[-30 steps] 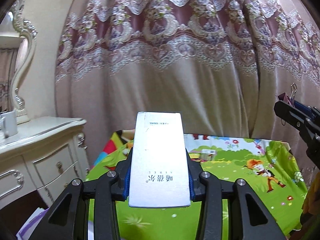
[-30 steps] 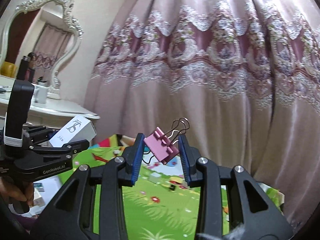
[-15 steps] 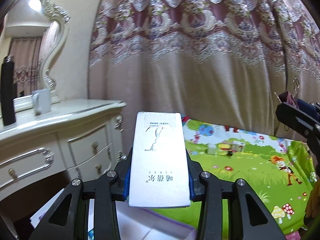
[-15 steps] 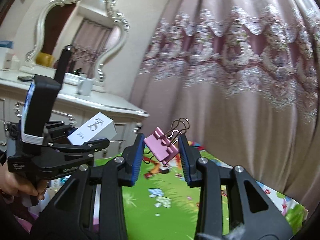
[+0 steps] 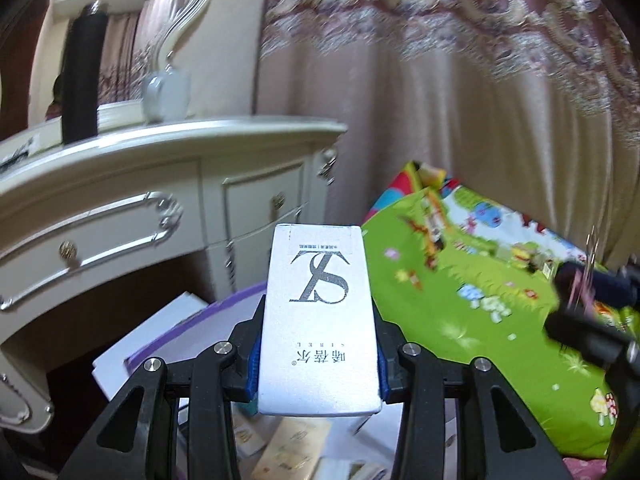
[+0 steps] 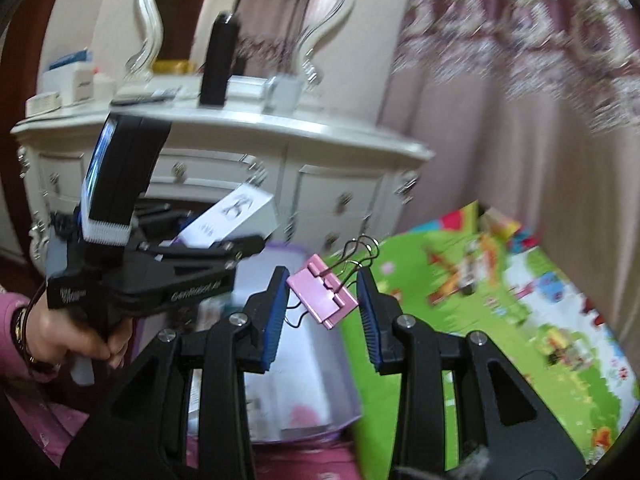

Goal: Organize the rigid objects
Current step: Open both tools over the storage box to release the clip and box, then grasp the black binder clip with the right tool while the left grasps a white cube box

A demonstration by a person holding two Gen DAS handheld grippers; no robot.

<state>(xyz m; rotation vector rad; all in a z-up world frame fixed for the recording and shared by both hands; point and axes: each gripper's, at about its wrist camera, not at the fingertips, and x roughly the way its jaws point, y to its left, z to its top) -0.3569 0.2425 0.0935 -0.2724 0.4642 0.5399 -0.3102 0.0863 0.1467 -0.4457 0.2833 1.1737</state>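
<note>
The left claw is clamped on a white box, its blue pads pressed flat against the box's long sides; the box points forward, with a large logo on its top face. The right claw grips a pink clip, which sits tilted between the pads with its wire handles sticking up. Below both claws lies a purple-rimmed bin with cartons inside, blurred. Beside it spreads a green cartoon mat. A cream dresser stands behind, carrying a mug and a black bottle. A hand in a pink sleeve holds the left claw's handle.
</note>
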